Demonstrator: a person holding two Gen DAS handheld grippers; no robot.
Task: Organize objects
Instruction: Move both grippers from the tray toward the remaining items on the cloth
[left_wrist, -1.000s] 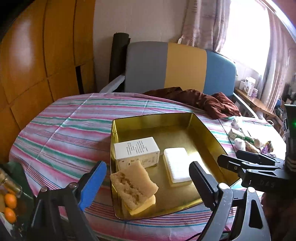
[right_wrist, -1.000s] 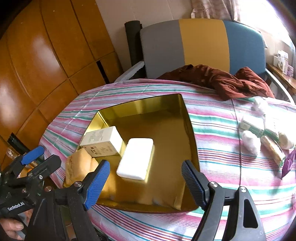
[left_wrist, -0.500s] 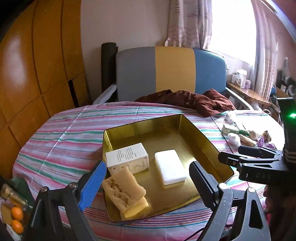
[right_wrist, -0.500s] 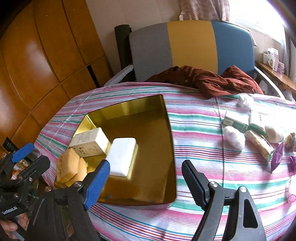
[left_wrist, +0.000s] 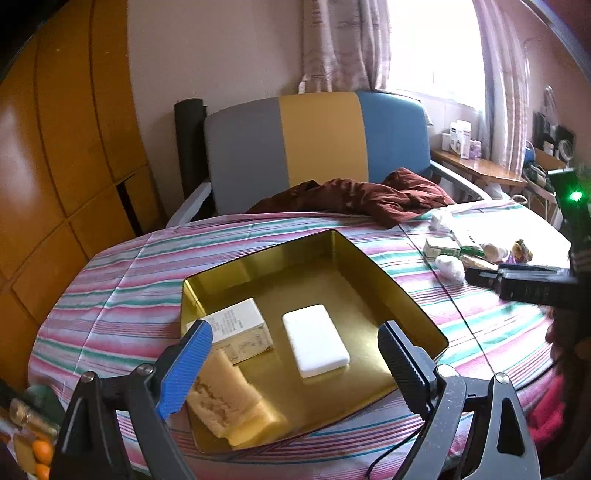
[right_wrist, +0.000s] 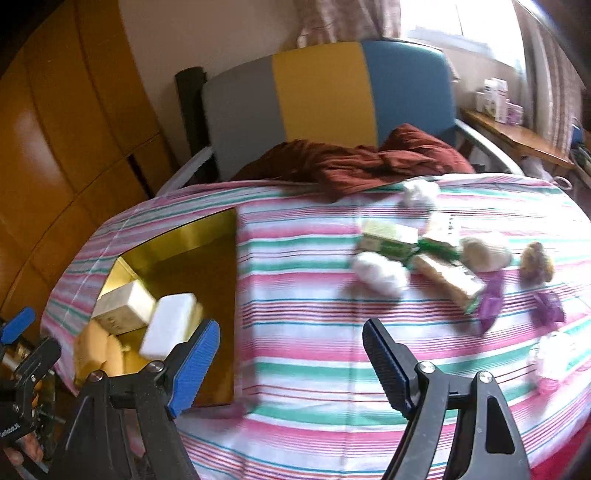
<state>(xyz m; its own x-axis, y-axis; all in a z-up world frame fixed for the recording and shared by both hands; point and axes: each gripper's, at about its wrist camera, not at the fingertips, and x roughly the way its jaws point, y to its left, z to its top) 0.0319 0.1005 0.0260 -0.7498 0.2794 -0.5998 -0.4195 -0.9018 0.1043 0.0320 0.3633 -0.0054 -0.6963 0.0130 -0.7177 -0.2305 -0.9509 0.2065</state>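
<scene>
Both the left gripper (left_wrist: 293, 356) and the right gripper (right_wrist: 291, 354) hover spread and empty over the striped table (right_wrist: 314, 332), gold tray (left_wrist: 413, 306) at left.

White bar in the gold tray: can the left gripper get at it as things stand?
Probably yes. The left gripper is open and empty, the white bar lies flat in the gold tray, apart from the carton, nothing above it.
</scene>
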